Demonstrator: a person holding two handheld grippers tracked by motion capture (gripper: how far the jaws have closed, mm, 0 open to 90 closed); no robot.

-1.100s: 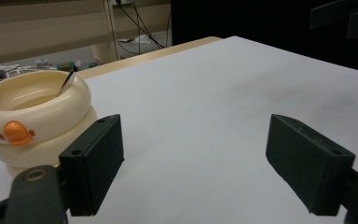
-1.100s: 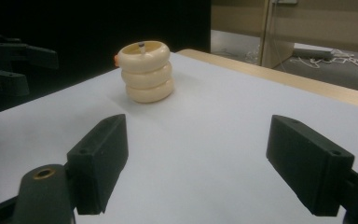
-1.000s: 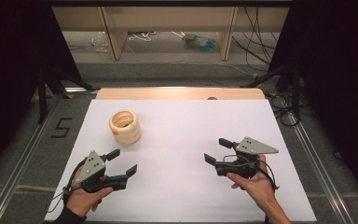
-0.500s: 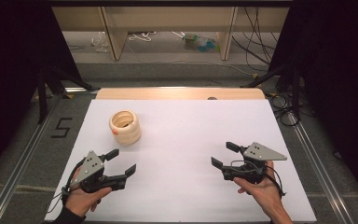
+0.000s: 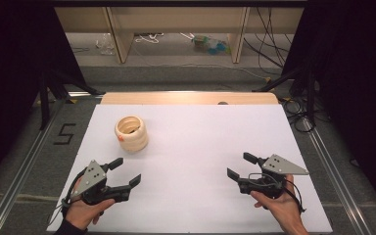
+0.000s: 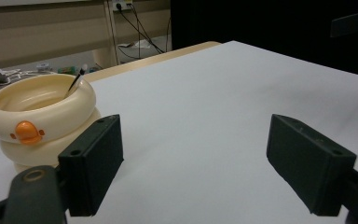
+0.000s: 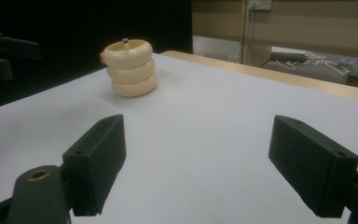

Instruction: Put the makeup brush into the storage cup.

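A cream ringed cup [image 5: 131, 132] with an orange knob stands on the white table [image 5: 200, 147], back left. A thin stick with a pale tip leans inside the cup [image 6: 37, 109]; the cup [image 7: 129, 68] is far off in the right gripper view. My left gripper [image 5: 125, 172] rests near the front left, open and holding nothing, with the cup just beyond its left jaw. My right gripper [image 5: 242, 165] sits at the front right, open and holding nothing, pointing toward the cup across the table.
A wooden strip [image 5: 188, 98] edges the table's far side. Beyond it are shelf legs and cables on the floor [image 5: 200, 41]. Metal rails [image 5: 24, 161] run along both sides, with dark curtains past them.
My right gripper and hand have drawn back toward the front edge and slightly to the right. The left gripper and the cup have stayed put.
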